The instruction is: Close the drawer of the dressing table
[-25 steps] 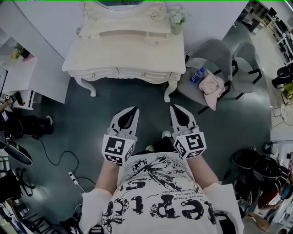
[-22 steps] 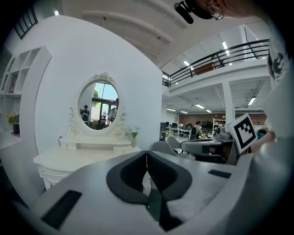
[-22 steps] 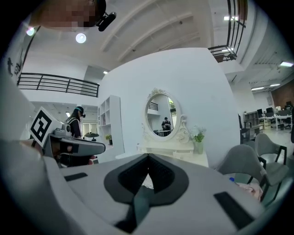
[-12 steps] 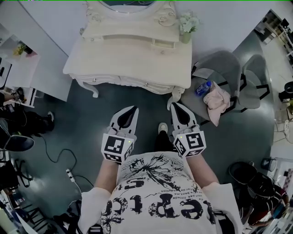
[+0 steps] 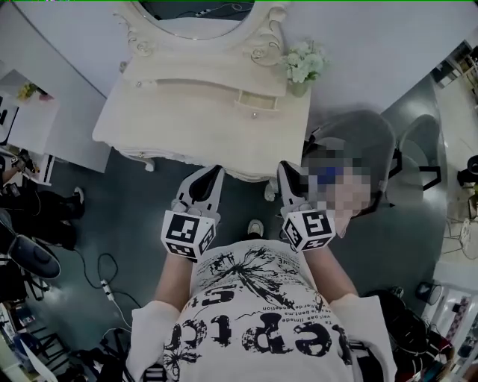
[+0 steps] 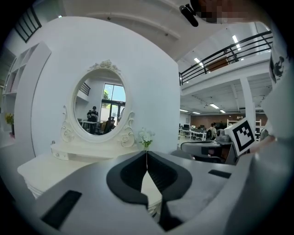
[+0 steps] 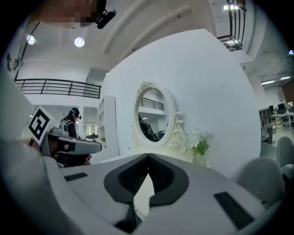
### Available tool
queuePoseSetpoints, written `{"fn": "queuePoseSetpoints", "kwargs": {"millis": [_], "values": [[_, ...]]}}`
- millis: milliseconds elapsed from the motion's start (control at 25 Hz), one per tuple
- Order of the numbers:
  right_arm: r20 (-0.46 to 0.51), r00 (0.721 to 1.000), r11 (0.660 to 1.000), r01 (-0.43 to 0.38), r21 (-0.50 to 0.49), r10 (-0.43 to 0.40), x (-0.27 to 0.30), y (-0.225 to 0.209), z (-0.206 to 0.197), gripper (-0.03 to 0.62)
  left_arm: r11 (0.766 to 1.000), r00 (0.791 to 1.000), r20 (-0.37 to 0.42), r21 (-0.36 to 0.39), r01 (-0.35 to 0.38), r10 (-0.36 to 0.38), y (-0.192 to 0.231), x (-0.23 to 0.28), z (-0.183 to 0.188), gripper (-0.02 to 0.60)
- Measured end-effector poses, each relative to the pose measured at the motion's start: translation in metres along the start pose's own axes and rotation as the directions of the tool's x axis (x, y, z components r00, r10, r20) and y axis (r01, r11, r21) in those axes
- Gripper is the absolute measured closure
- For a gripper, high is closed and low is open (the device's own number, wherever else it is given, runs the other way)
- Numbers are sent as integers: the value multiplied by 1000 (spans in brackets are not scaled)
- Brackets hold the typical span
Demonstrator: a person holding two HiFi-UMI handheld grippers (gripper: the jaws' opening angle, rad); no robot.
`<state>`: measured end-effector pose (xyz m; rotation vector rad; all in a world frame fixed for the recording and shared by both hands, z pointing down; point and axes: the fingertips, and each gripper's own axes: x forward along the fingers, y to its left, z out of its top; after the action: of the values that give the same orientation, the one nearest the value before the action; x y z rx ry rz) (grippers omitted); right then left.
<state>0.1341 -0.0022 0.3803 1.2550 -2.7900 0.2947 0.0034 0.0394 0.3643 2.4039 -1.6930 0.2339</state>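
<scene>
Drawer point(image 5: 259, 100): small and cream with one knob. It stands pulled out of the ledge at the back of the tabletop, right of the middle, with its front towards the person.
Ledge point(image 5: 196, 73): a low raised strip across the back of the tabletop, under the mirror. The drawer sits in its right part.
Tabletop point(image 5: 172, 130): the cream top of the dressing table, set against a white wall and bare in front of the drawer.
Mirror point(image 5: 196, 19): oval in a carved cream frame, rising behind the ledge, up and left of the drawer.
Flowers point(image 5: 305, 63): a white bunch in a vase at the back right corner, just right of the drawer.
Left tool point(image 5: 217, 169): jaws pressed together with nothing between them. In the head view its tip lies at the tabletop's front edge, left of the drawer and well apart from it.
Right tool point(image 5: 284, 166): jaws likewise together and empty. Its tip is at the front edge, roughly in line with the drawer but well apart from it.
Chair point(image 5: 370, 138): grey, just right of the tabletop.
Floor point(image 5: 127, 201): dark, with a cable point(image 5: 104, 270) lying on it to the left.
</scene>
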Motion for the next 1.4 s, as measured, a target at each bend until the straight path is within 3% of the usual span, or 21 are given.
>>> {"fn": "queuePoseSetpoints", "kwargs": {"millis": [320,520,1000,1400], "values": [[-13,1000,1000,4,9,-4,43,-50,6,577,999,1000,-10,-42,-19,19,19,59,7,561],[-49,998,998,52,21,-51,69,-65,-4,577,998,999,-43,-55,2,-4,39,83,-2,561],[-145,960,969,247,25,-241,175,-77,-21,577,986,982,-89,-6,167,-167,149,162,14,561],[-259,905,931,362,53,-337,230,-77,-70,577,937,928,-141,-3,349,-346,193,211,-6,561]]}}
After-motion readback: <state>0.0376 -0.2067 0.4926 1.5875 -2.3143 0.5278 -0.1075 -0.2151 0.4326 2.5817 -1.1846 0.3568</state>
